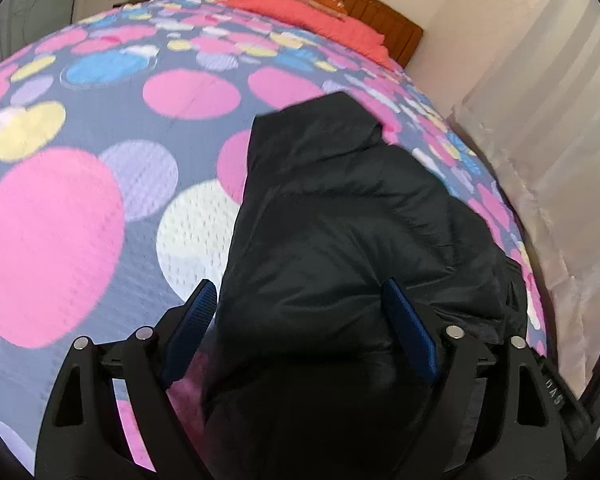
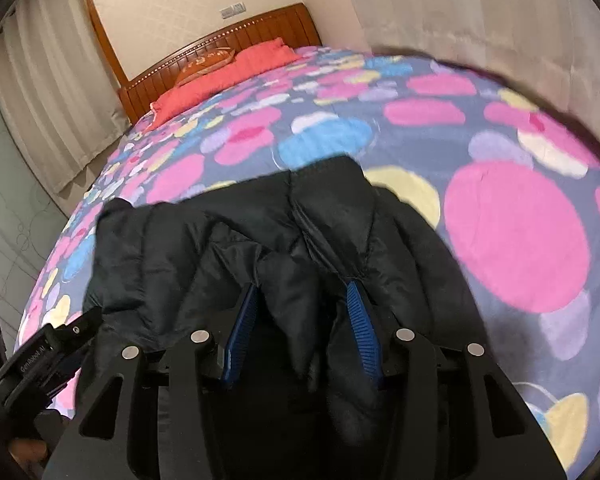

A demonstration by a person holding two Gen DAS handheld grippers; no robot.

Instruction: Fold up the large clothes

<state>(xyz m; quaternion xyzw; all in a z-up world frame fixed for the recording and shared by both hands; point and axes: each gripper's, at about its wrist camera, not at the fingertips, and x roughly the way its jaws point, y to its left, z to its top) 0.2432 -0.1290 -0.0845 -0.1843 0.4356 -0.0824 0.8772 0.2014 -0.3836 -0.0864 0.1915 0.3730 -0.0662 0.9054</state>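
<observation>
We see a black puffer jacket (image 1: 340, 208) lying on the polka-dot bed (image 1: 100, 208), well short of the wooden headboard (image 2: 236, 40). Our left gripper (image 1: 300, 320) gapes wide around jacket fabric; our right gripper (image 2: 302, 316) grasps a bunched fold.

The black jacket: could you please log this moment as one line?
black jacket on bed | right tool shut on fold | left tool wide around edge
</observation>
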